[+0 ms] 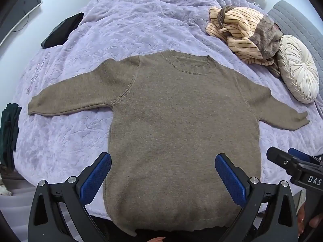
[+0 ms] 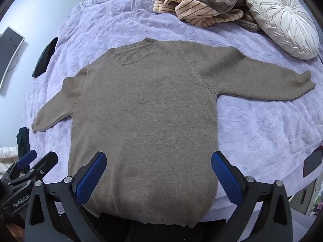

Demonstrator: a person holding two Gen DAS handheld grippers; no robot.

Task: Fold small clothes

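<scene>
The brown sweater (image 1: 181, 125) lies flat and face up on the lavender bedspread (image 1: 125, 26) with both sleeves stretched out sideways, its hem at the near edge of the bed, below and between each tool's jaws. The left gripper (image 1: 163, 173) and the right gripper (image 2: 159, 171) both hover over the lower body of the sweater with jaws spread wide, holding nothing. Beyond the collar sit a striped garment pile (image 1: 242, 32) and a round white cushion (image 1: 298, 70).

A plain taupe-brown sweater (image 1: 181, 125) lies ahead of the blue-padded fingers (image 1: 97, 178) on a lilac embossed bedspread (image 1: 125, 26), beyond it peach pinstriped clothes (image 1: 236, 34).
</scene>
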